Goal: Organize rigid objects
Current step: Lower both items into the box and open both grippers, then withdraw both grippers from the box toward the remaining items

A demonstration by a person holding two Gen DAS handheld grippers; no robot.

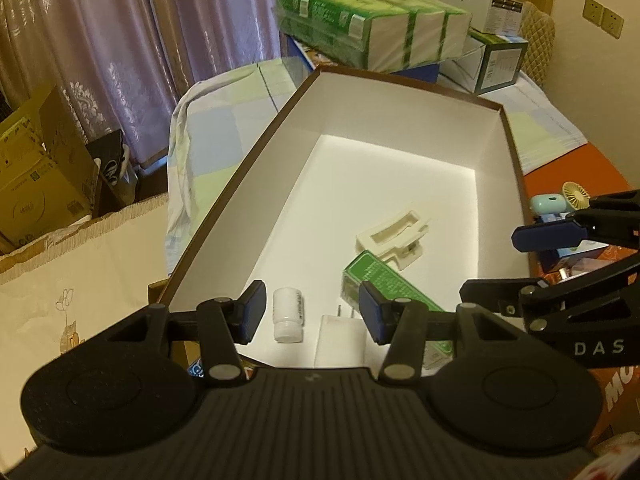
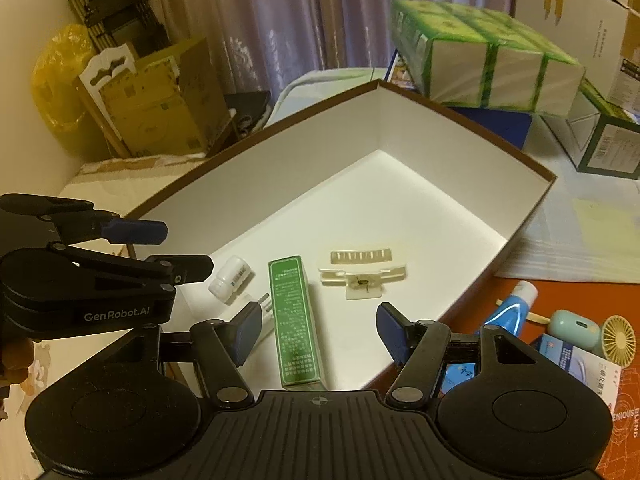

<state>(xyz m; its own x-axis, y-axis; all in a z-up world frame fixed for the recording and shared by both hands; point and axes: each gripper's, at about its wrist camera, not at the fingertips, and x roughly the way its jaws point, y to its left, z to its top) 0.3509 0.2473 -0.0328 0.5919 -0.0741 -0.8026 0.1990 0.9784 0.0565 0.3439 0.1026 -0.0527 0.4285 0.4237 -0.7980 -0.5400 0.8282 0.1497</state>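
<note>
We see the slim green carton (image 2: 295,320) lying flat in the white-lined box (image 2: 460,136) beside a white bottle (image 2: 231,278), under our left hand-held gripper (image 1: 312,312) and right hand-held gripper (image 2: 320,332), both spread and empty.

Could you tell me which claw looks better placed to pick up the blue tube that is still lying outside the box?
Probably the right claw. It is open and empty, and the blue tube lies on the orange table just beyond its right-hand finger, outside the box. The left claw, also open, hangs on the box's far side.
</note>
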